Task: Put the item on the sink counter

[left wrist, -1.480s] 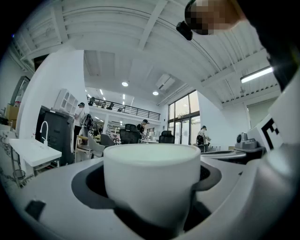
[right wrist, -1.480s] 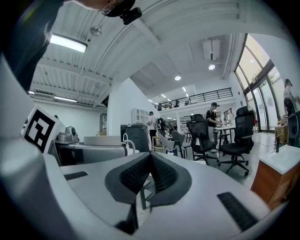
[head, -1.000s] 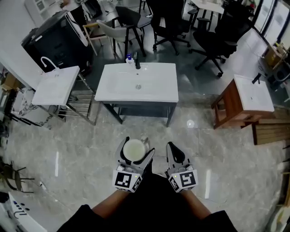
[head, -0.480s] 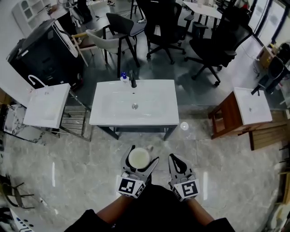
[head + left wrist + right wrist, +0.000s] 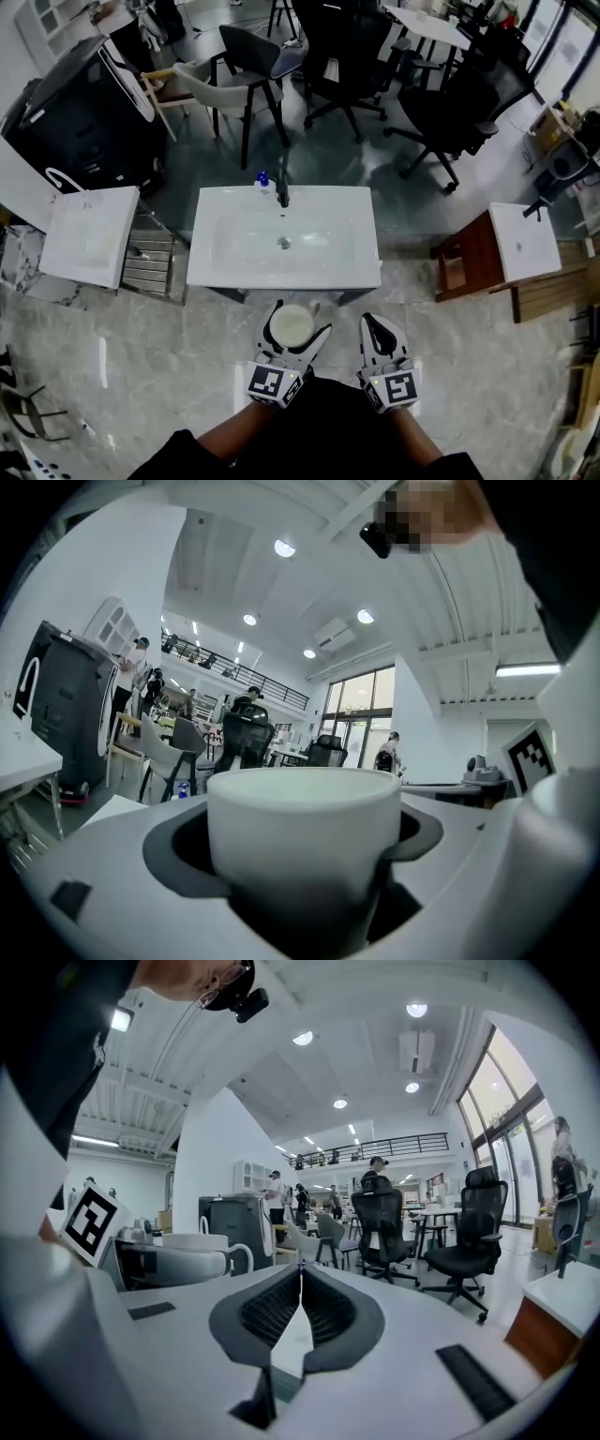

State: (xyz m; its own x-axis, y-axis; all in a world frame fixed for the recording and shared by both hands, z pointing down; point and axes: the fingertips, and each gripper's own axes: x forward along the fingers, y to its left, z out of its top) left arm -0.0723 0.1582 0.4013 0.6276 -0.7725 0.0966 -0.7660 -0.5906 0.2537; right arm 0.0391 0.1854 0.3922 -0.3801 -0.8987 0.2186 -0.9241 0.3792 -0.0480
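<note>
Gripping a white cup (image 5: 291, 326) upright in the left gripper (image 5: 293, 320), just short of the sink counter's (image 5: 281, 277) front edge and not yet over it. Holding the right gripper (image 5: 379, 325) pressed shut on nothing, beside the cup on that same near side. Only from the head view: the gap to the counter. Only from the right gripper view: ribbed pads (image 5: 272, 1312) meeting, plus the cup's handle (image 5: 247, 1255). Closer to the counter than a second ago, grip unchanged.

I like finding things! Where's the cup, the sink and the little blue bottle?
cup (image 5: 292, 325): head view, on its pale inside.
sink (image 5: 216, 272): head view, on its bare front-left counter rim.
blue bottle (image 5: 263, 178): head view, on its top.
</note>
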